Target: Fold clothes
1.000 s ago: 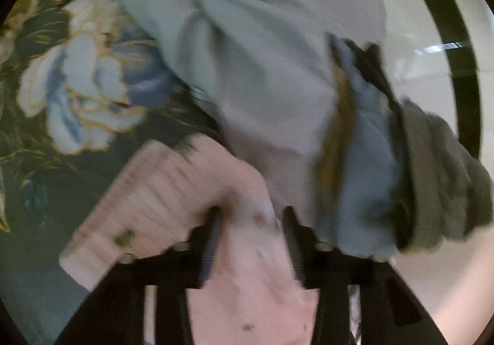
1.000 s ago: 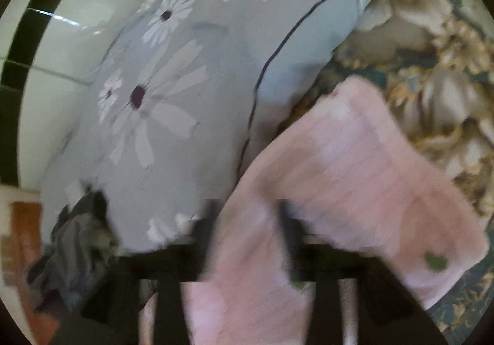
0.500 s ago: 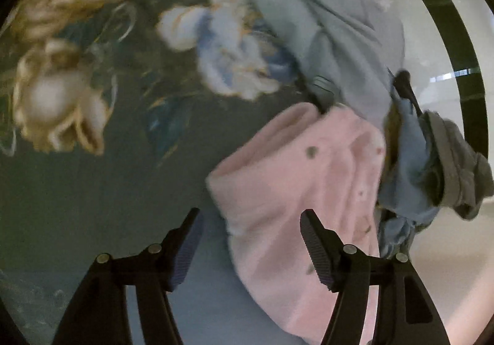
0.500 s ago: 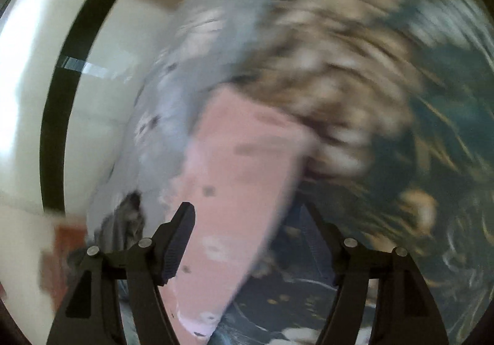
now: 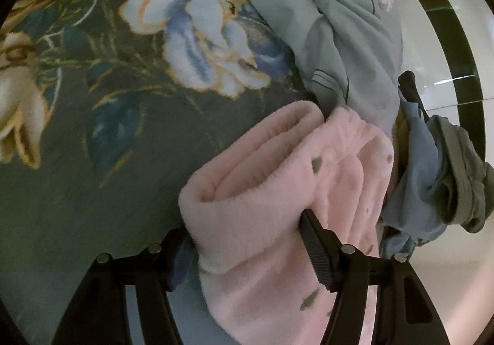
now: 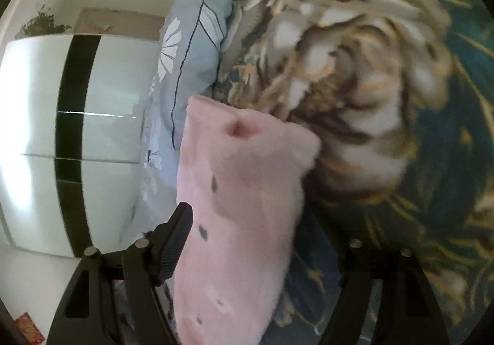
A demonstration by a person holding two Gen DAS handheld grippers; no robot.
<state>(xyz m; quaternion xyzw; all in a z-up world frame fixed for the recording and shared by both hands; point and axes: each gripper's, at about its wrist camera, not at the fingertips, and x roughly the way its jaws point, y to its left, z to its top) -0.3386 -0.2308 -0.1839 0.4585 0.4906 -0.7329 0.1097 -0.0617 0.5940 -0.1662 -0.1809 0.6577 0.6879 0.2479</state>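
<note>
Garment (image 5: 271,190), one, pink, folded; two hand-held grippers spread wide.

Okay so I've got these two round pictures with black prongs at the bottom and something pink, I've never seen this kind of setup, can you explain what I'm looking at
There is no robot here. A person holds a two-finger tool in each hand, and each tool carries a wide-angle camera looking forward along its fingers, which is why the pictures are round. The black prongs are those fingers.

One picture comes from the left gripper, the other from the right gripper. Both look down at the same folded pink fleece garment, lying on a dark floral bedspread. In both views the jaws stand open, spread on either side of the pink fabric rather than pinching it.

Beside the garment lies a light blue daisy-print quilt, and past it a small heap of blue and grey clothes. Behind is a glossy white cabinet with a black stripe.
</note>
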